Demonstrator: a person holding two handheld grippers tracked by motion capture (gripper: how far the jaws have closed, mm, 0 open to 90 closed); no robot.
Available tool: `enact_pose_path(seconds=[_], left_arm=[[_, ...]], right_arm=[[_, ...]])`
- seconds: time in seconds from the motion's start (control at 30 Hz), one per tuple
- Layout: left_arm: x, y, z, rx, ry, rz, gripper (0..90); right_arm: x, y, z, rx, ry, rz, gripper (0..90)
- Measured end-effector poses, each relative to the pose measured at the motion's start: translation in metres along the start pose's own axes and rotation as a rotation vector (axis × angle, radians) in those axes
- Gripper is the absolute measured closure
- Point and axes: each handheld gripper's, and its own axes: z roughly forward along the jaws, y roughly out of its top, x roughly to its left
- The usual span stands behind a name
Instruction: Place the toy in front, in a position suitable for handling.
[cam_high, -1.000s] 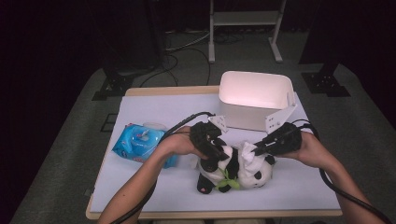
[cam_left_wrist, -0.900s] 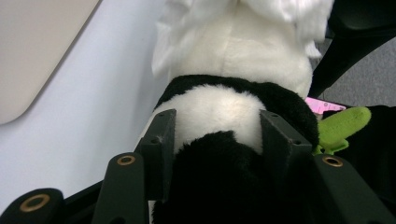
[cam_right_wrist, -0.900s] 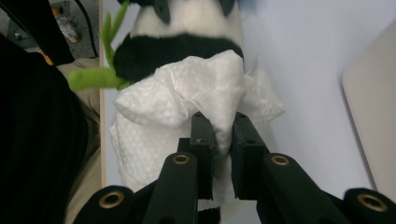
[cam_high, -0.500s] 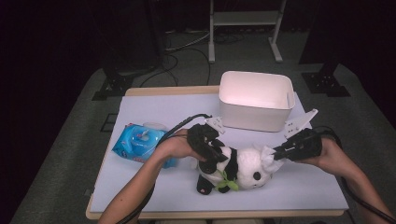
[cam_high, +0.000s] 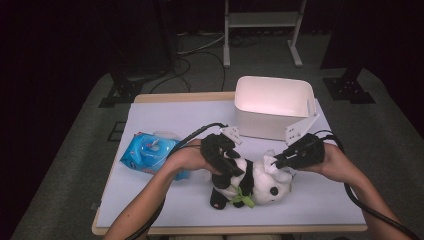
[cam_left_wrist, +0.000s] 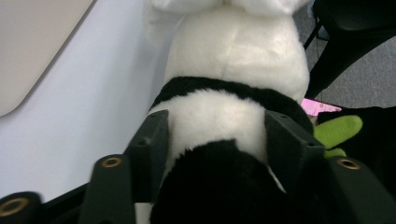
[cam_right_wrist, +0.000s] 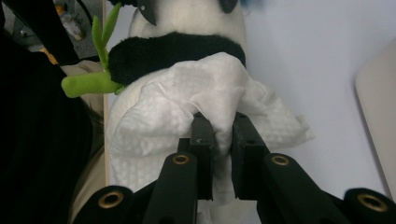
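near the table's front edge the plush panda (cam_high: 250, 182) lies on its side, your left gripper (cam_high: 224, 159) astride its black-and-white back with jaws just easing wider, pads still against the fur, your right gripper (cam_high: 276, 161) pinching a white wipe (cam_right_wrist: 205, 100) on its head, the white bin (cam_high: 274, 105) beyond.
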Motion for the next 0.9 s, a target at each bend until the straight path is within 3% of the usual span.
enact_pose_path(seconds=[0.2,0.43,0.47,0.67,0.77,0.9], left_arm=[[0.004,0.007,0.012,0.091,-0.006,-0.005,25.7],[0.007,0.012,0.031,0.132,-0.045,-0.004,19.0],[0.007,0.013,0.032,0.129,-0.05,-0.004,19.4],[0.009,0.012,0.025,0.085,-0.044,0.035,44.1],[0.009,0.015,0.021,0.079,-0.03,0.042,46.3],[0.011,0.024,0.013,0.063,0.023,0.074,47.1]], right_arm=[[0.001,-0.001,0.005,-0.004,0.003,0.014,80.3],[0.0,-0.005,0.01,-0.016,0.027,0.017,80.3],[0.0,-0.006,0.01,-0.019,0.028,0.023,80.3],[-0.004,-0.011,0.006,-0.044,0.017,0.033,80.3],[-0.007,-0.012,0.0,-0.053,0.004,0.041,80.3],[-0.014,-0.009,-0.009,-0.056,-0.01,0.047,80.3]])
